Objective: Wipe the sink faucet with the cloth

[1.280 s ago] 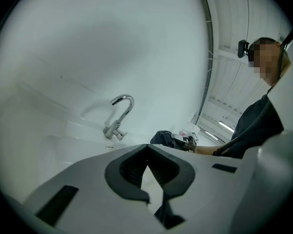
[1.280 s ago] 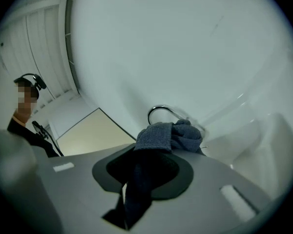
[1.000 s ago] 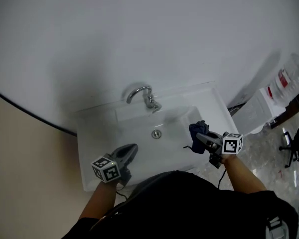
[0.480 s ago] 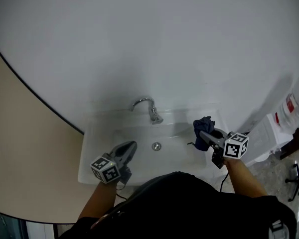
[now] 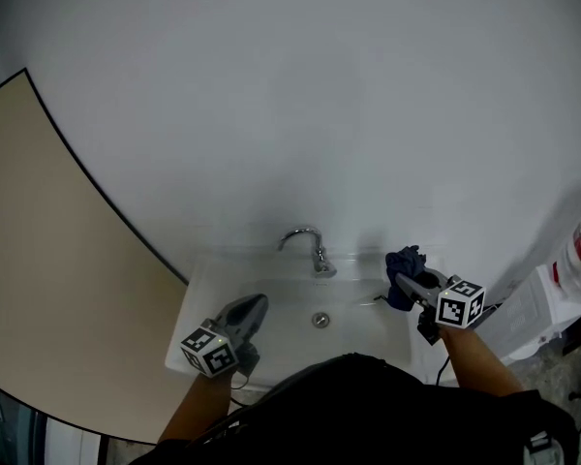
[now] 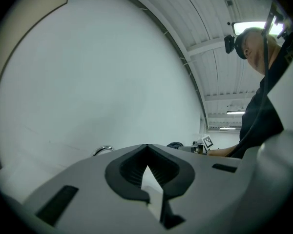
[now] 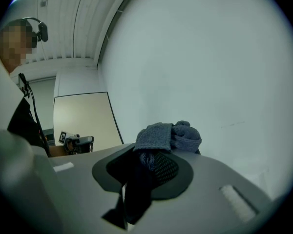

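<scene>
- Blue cloth point(image 7: 168, 135) is bunched between the jaws of my right claw point(image 5: 407, 281), which clamps it, at 3 o'clock from the faucet point(image 5: 310, 240).
- My left claw point(image 5: 256, 306) is fully closed and empty, over the sink point(image 5: 198, 289) at 8 o'clock from the faucet.
- Both claws are apart from the faucet.

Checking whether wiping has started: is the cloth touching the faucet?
Apart. The head view shows bare white sink between the faucet and the blue cloth clamped in the right claw.
</scene>
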A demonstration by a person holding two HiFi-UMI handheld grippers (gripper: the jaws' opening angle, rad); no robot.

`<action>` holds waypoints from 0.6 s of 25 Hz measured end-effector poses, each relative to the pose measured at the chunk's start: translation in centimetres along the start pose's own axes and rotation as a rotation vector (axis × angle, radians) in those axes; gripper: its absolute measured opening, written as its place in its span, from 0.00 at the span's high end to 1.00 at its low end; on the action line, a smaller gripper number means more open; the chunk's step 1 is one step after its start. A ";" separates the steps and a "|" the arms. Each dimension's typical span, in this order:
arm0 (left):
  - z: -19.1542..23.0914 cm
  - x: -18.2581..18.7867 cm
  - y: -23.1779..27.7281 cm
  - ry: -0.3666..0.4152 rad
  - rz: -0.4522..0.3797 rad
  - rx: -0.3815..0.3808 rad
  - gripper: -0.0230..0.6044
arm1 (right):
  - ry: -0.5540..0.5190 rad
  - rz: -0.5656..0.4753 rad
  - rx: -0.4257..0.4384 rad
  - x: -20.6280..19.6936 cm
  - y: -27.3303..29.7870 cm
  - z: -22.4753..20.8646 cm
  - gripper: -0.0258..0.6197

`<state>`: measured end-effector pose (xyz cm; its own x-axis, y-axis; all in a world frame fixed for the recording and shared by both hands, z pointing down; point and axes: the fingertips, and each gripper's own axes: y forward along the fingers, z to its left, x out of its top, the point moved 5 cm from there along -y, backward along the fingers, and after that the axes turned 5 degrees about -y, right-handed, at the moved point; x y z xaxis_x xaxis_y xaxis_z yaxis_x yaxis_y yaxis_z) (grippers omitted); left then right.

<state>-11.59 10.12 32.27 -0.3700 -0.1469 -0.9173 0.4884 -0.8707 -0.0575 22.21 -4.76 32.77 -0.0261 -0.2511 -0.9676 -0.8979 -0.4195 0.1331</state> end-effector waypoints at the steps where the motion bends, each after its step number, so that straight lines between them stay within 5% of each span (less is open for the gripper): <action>1: 0.4 0.0 -0.4 -0.004 -0.002 0.011 0.96 | -0.009 0.010 -0.001 -0.2 0.1 0.2 0.84; 15: 2.2 -1.8 1.3 -0.068 0.024 -0.020 0.96 | -0.050 0.075 -0.026 -1.1 0.4 0.1 0.84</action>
<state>-11.98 8.20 34.70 -0.4104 -0.2002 -0.8897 0.5132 -0.8572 -0.0439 21.88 -4.53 33.88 -0.1156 -0.2392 -0.9641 -0.8810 -0.4237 0.2107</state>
